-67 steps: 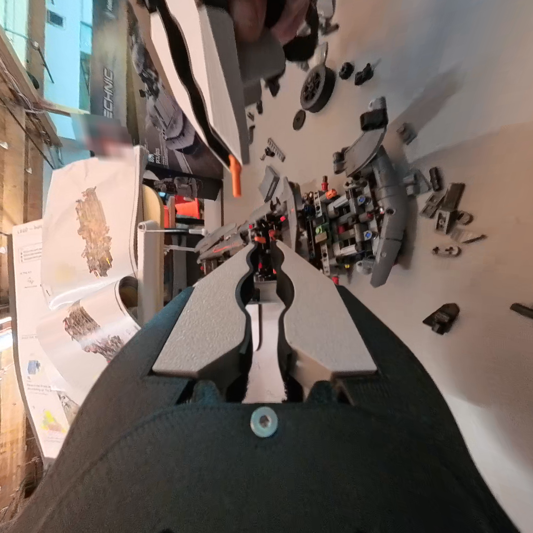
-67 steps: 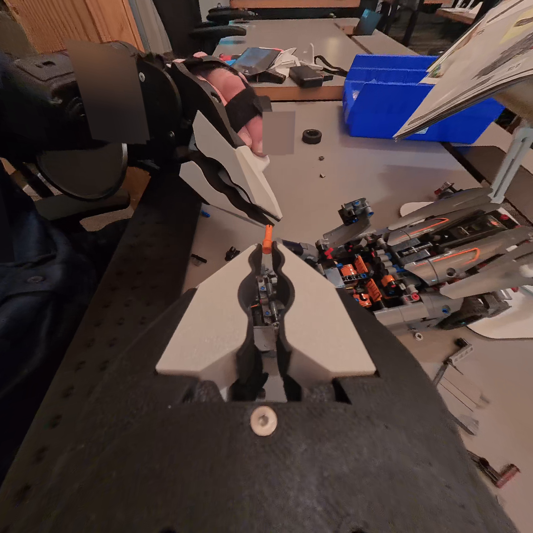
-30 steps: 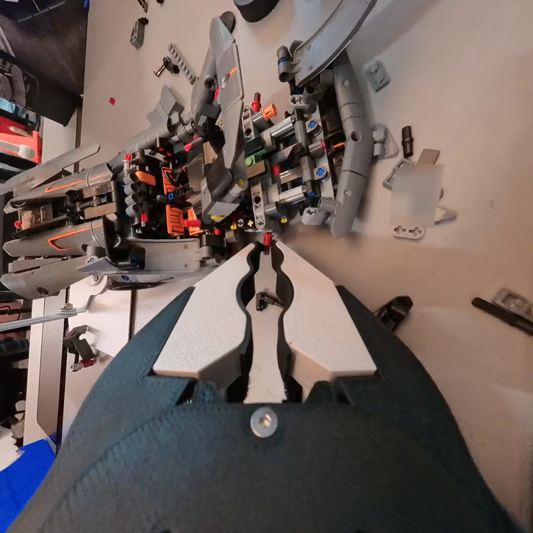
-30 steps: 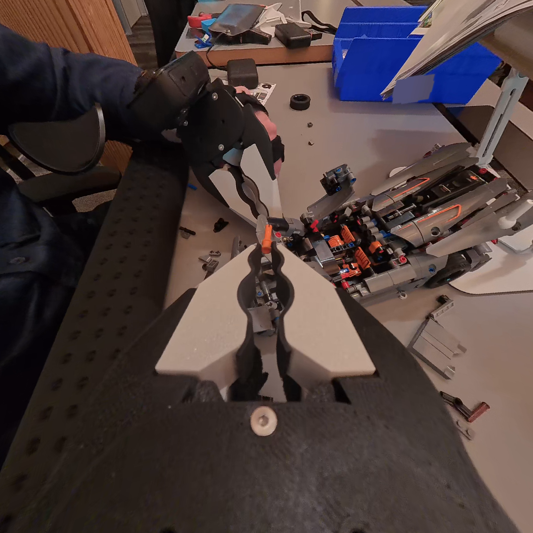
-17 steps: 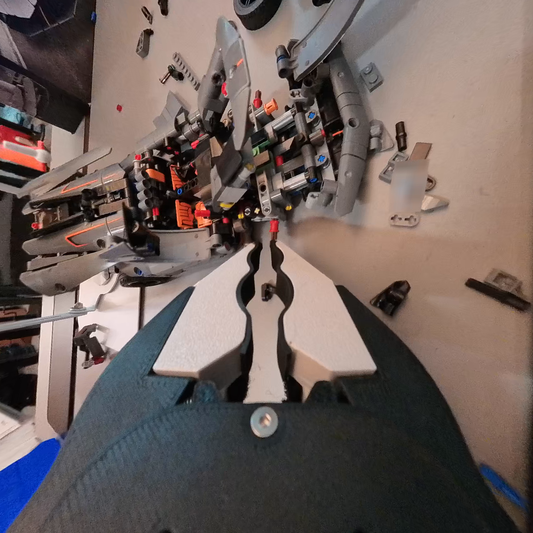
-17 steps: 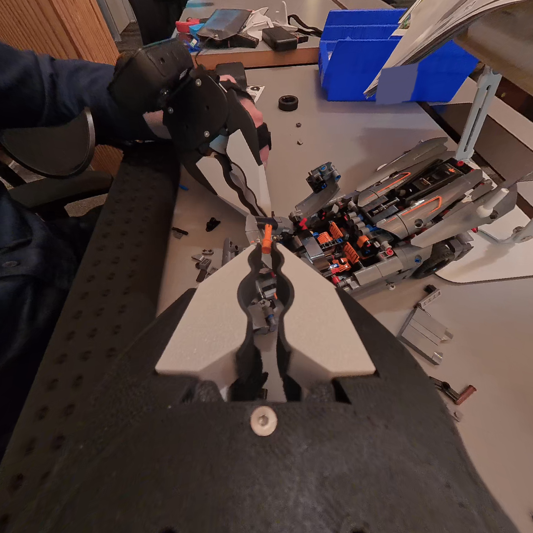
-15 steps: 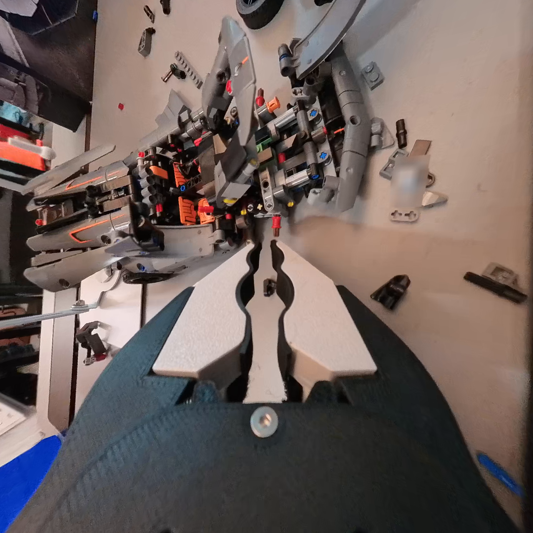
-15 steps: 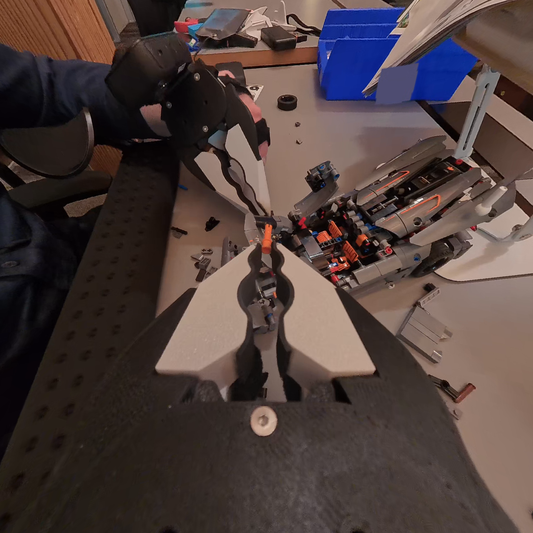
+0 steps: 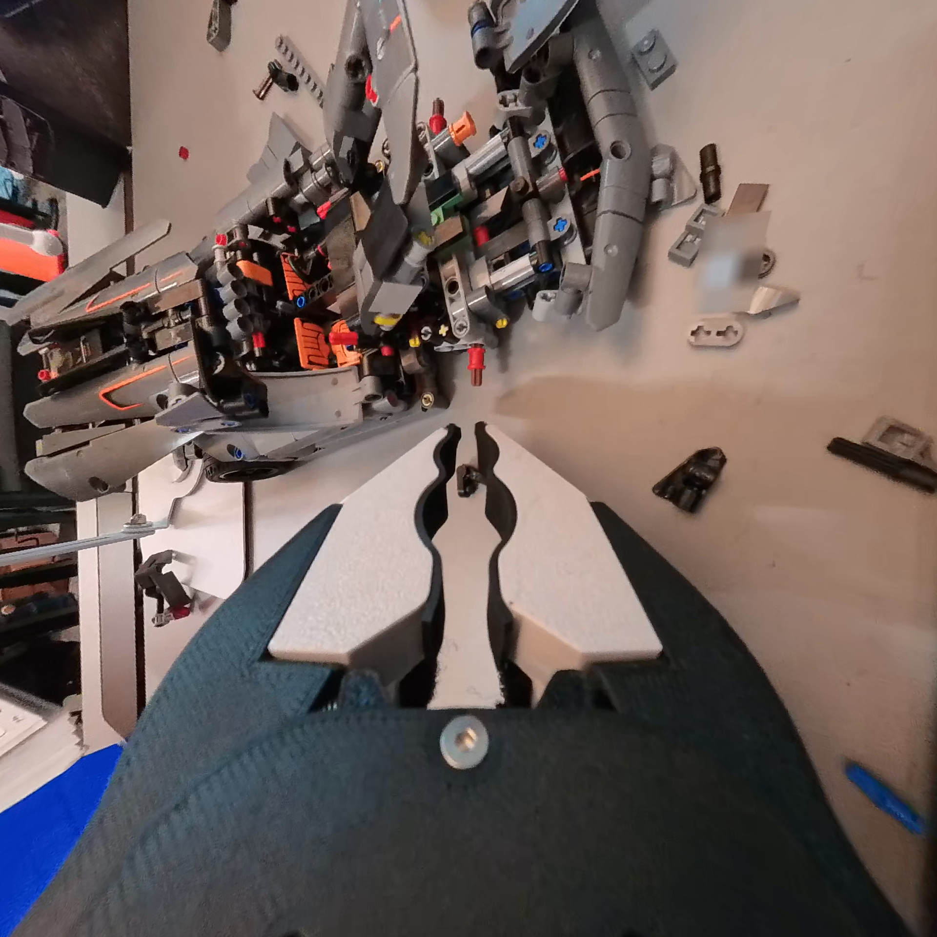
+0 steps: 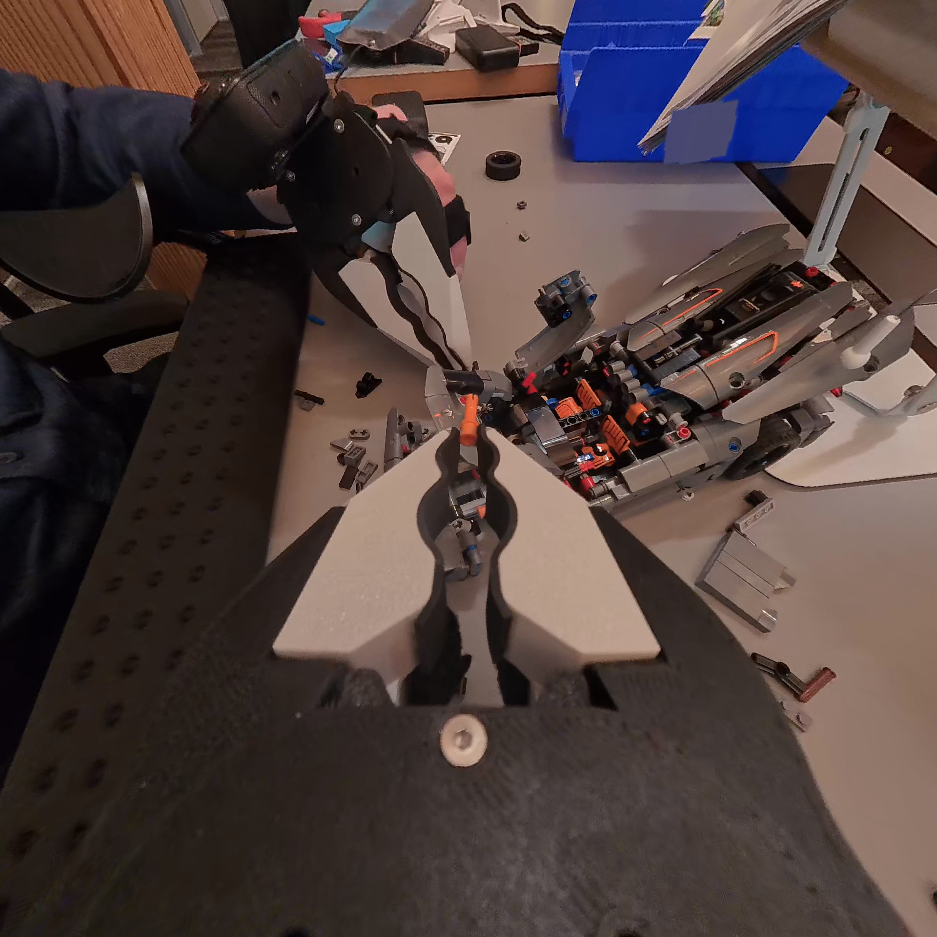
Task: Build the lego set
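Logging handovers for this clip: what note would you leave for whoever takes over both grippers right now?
Left gripper: jaws narrowly apart, empty, just short of the red pin at the edge of the car model.
Right gripper: shut on an orange pin, close to the model.
Done: most of the body is built.
Left: fit the orange pin; loose parts lie on the table.

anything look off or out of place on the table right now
Nothing looks damaged. Loose parts lie scattered around the half-built car, one red pin beside it. The right gripper holds an orange pin.
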Demonstrator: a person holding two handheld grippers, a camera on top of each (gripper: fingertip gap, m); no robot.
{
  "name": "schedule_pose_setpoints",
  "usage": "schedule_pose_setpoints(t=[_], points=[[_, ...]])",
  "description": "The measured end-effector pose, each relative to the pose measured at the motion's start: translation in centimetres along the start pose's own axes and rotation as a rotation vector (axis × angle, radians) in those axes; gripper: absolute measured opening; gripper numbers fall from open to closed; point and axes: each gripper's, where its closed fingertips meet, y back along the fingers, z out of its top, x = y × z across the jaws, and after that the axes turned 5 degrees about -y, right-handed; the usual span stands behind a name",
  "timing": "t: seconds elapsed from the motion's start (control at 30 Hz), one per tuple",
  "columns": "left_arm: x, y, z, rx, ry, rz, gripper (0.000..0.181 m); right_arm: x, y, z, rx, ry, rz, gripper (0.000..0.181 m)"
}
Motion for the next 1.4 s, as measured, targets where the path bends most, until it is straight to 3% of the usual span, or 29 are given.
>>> schedule_pose_setpoints(t=[0.57,1.4], points=[[-0.4,-1.3,1.0,-0.029,0.01,0.01,0.013,-0.1,-0.3,-0.4,0.008,-0.007,0.006,0.003],[-0.8,-1.6,2.1,-0.076,0.031,-0.002,0.003,0.0,-0.5,-0.6,0.017,-0.002,0.006,0.003]])
